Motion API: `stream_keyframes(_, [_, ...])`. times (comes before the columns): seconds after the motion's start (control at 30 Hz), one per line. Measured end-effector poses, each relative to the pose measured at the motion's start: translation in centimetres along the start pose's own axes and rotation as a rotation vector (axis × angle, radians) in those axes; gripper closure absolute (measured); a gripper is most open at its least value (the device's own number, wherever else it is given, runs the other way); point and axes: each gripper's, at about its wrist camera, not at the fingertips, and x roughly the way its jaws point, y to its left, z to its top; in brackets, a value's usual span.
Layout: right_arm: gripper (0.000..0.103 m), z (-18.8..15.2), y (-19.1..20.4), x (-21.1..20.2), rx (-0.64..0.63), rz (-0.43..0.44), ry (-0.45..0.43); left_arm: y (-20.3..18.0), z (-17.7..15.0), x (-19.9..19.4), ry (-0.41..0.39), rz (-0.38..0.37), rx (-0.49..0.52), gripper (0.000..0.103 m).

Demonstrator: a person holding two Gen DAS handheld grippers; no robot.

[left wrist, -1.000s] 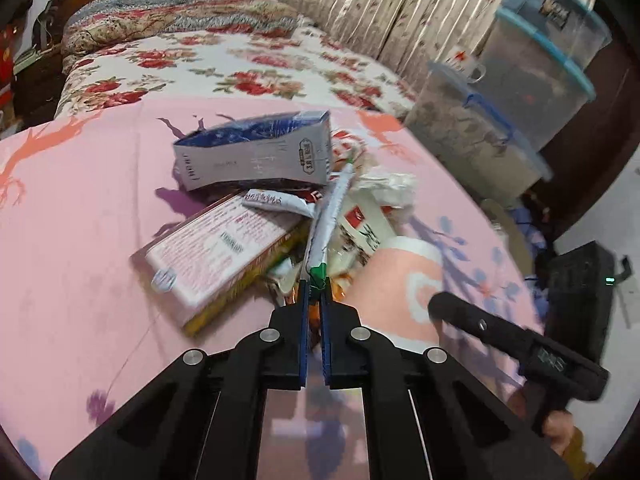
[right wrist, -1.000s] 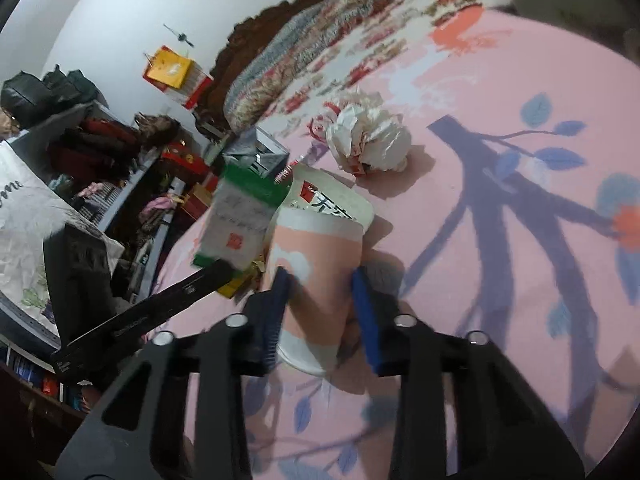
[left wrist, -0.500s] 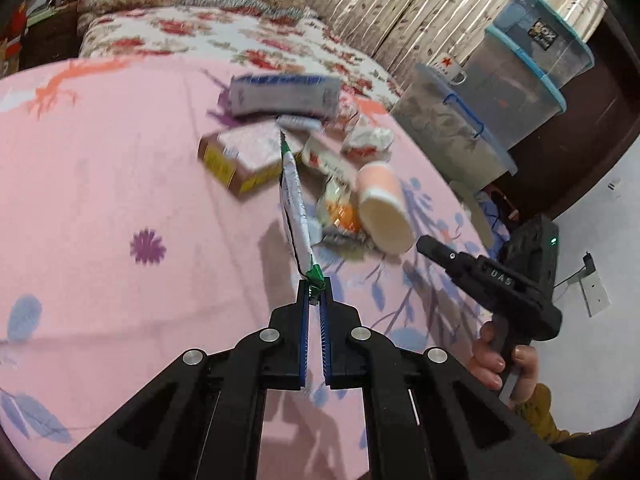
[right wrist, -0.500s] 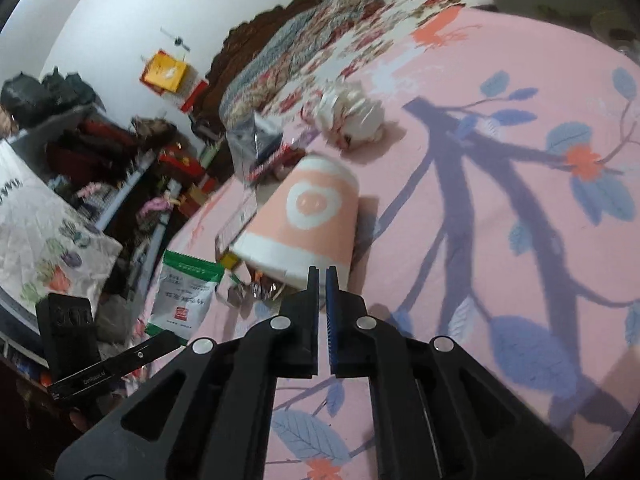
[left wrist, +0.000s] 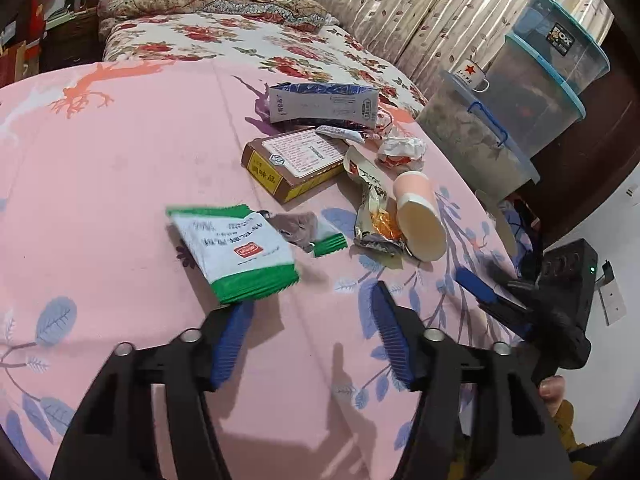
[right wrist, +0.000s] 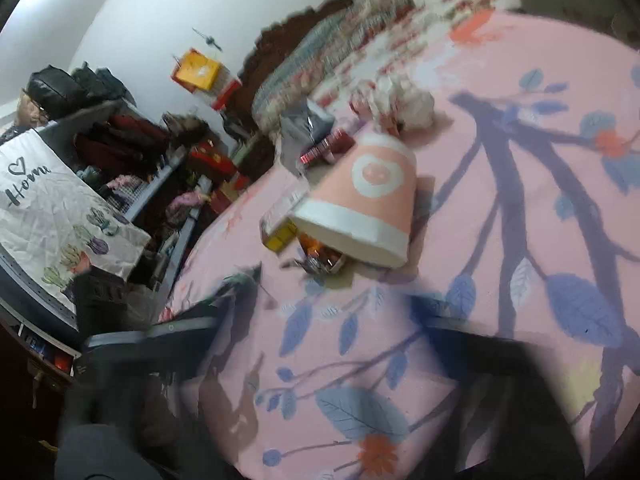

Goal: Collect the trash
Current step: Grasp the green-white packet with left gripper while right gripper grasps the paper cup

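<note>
Left wrist view: the left gripper (left wrist: 310, 330) has just been opening and its blue-padded jaws stand spread, with bare pink sheet between them. A green-and-white wrapper (left wrist: 236, 254) lies flat on the pink bedsheet (left wrist: 120, 168) just ahead of the left finger, its near edge overlapping that finger's tip; whether the two touch is unclear. A torn scrap of the same wrapper (left wrist: 308, 232) lies beside it.

Beyond, the rest of the trash sits in a loose cluster: a peach paper cup (left wrist: 418, 216) on its side with the mouth toward the camera, a crumpled foil wrapper (left wrist: 376, 220) against it, a brown-and-yellow flat box (left wrist: 296, 162), a blue-and-white carton (left wrist: 324, 102) on its side, and a wad of white paper (left wrist: 402, 152). Clear storage bins (left wrist: 520, 100) stand stacked off the bed's far edge.

The right gripper (left wrist: 490, 284) enters at the right edge, held by a hand (left wrist: 554, 394); its blue pads are apart, and it too has just been opening.

Right wrist view, heavily blurred: the cup (right wrist: 364, 200) lies just ahead, free of the wide-spread fingers, nothing between them. The white wad (right wrist: 412, 106) lies farther back.
</note>
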Motion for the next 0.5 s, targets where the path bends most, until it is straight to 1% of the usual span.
stream_keyframes(0.03, [0.003, 0.0, 0.4, -0.3, -0.016, 0.0, -0.016, 0.3, -0.1, -0.2, -0.003, -0.008, -0.007, 0.038])
stream_keyframes(0.07, [0.003, 0.0, 0.8, -0.2, -0.039, -0.01, -0.004, 0.5, -0.2, -0.4, -0.002, -0.013, -0.011, 0.037])
stream_keyframes(0.1, [0.003, 0.1, 1.3, -0.3, -0.077, -0.038, -0.003, 0.6, -0.3, -0.5, 0.001, -0.017, -0.015, 0.035])
stream_keyframes(0.13, [0.003, 0.1, 2.0, -0.4, -0.12, -0.079, -0.018, 0.9, -0.4, -0.6, 0.011, -0.033, -0.024, 0.032])
stream_keyframes(0.2, [0.004, 0.7, 3.1, 0.1, -0.218, -0.184, -0.031, 1.4, -0.6, -0.9, 0.02, -0.051, -0.041, 0.031])
stream_keyframes(0.27, [0.004, 1.2, 3.2, 0.8, -0.26, -0.266, -0.022, 2.2, -0.9, -1.4, 0.018, -0.072, -0.067, 0.031])
stream_keyframes(0.33, [0.004, 1.7, 2.7, 1.3, -0.258, -0.282, 0.004, 3.1, -1.0, -1.8, 0.02, -0.101, -0.107, 0.029])
stream_keyframes(0.37, [0.004, 2.0, 2.5, 1.6, -0.244, -0.276, 0.019, 3.7, -1.1, -2.0, 0.027, -0.12, -0.133, 0.029])
stream_keyframes(0.43, [0.004, 2.7, 1.8, 1.8, -0.186, -0.23, 0.042, 4.6, -1.4, -2.7, 0.031, -0.152, -0.164, 0.029])
stream_keyframes(0.5, [0.004, 3.5, 0.7, 1.6, -0.115, -0.196, 0.053, 5.4, -1.8, -3.9, 0.033, -0.199, -0.162, 0.03])
